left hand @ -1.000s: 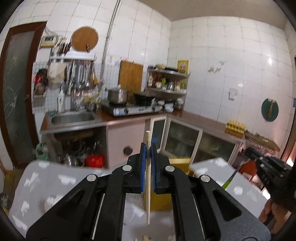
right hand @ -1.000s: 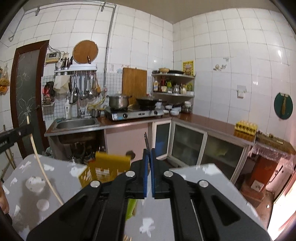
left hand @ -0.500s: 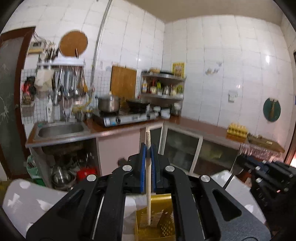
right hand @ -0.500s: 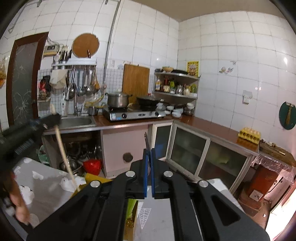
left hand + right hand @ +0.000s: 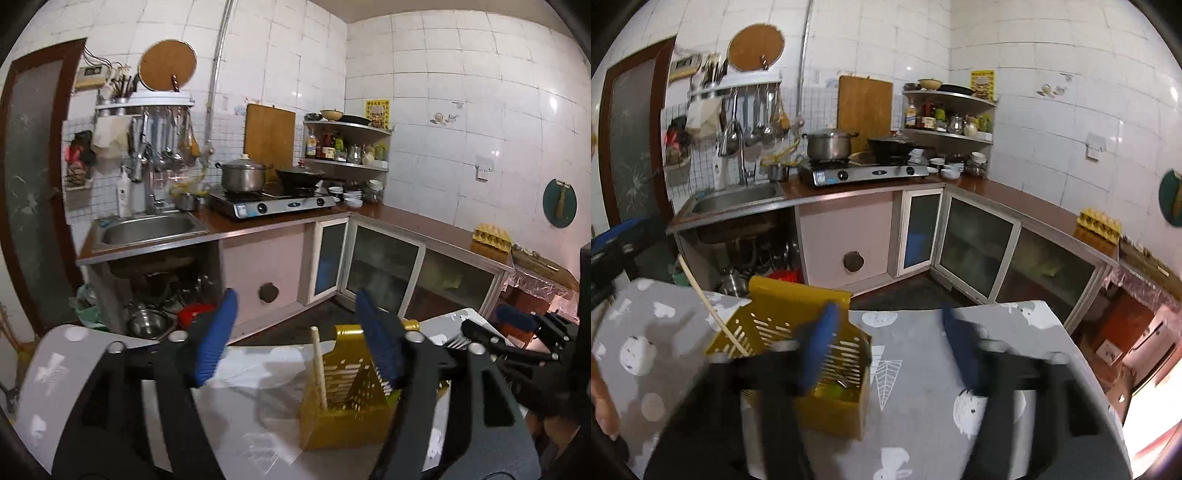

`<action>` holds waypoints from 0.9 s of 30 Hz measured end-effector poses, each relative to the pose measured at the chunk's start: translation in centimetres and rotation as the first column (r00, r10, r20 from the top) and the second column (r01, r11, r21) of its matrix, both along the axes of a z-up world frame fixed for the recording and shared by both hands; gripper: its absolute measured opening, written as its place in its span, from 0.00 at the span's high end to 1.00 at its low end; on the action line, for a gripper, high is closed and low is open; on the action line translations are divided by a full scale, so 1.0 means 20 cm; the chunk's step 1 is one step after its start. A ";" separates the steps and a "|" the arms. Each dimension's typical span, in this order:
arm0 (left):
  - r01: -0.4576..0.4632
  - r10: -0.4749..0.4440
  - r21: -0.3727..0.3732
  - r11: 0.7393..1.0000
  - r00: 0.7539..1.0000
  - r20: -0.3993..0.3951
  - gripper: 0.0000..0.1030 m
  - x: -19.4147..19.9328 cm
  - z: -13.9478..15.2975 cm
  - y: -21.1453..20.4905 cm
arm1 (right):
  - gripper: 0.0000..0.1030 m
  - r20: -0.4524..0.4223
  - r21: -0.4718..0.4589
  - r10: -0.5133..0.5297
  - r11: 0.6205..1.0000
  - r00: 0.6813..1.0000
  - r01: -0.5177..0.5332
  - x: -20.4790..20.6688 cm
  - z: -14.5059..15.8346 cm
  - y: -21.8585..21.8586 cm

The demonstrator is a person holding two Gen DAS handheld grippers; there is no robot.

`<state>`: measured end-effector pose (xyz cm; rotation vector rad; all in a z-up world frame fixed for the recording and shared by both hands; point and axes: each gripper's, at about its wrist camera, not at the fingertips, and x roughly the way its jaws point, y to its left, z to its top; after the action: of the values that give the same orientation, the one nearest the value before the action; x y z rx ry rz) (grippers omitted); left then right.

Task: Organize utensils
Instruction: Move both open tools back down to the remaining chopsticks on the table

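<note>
A yellow slotted utensil holder point(image 5: 345, 402) stands on the grey patterned table point(image 5: 70, 373). A pale chopstick point(image 5: 318, 365) leans upright inside it. My left gripper point(image 5: 297, 339) is open and empty just above and behind the holder. In the right wrist view the holder point(image 5: 798, 350) stands at the lower left with the chopstick point(image 5: 713, 314) sticking out to the left and a green-handled utensil point(image 5: 831, 389) inside. My right gripper point(image 5: 890, 347) is open and empty above the table point(image 5: 942, 406), beside the holder. The right gripper also shows in the left wrist view point(image 5: 517, 328), with fork tines point(image 5: 456, 341) in front of it.
Behind the table is a kitchen counter with a steel sink point(image 5: 147, 229), a gas stove point(image 5: 273, 203) with a pot and a wok, hanging ladles, a corner shelf and glass-door cabinets point(image 5: 975, 247). An egg tray point(image 5: 1099, 223) sits on the right counter.
Both grippers have opened. The left one let go of the chopstick, which now stands in the yellow holder. The right one let go of the thin utensil it held.
</note>
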<state>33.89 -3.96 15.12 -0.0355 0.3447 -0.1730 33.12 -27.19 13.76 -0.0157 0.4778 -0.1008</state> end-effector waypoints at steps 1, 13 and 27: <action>-0.010 0.010 0.005 1.000 1.000 0.002 0.28 -0.04 0.02 0.02 | 0.40 -0.005 0.001 -0.003 1.000 1.000 0.003 -0.02 0.00 -0.01; -0.101 0.107 0.085 0.991 0.992 -0.068 0.05 -0.44 -0.15 0.24 | 0.36 -0.102 0.016 -0.009 1.000 0.995 0.011 -0.40 -0.24 -0.02; -0.086 0.101 0.056 0.995 0.904 -0.416 0.05 -0.40 -0.78 0.30 | 0.36 -0.289 0.080 -0.026 0.995 0.957 0.051 -0.44 -0.76 0.01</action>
<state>25.81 1.94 -0.39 -0.0534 0.7748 -0.0617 24.37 -26.94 -1.35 0.0650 0.7739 -0.1167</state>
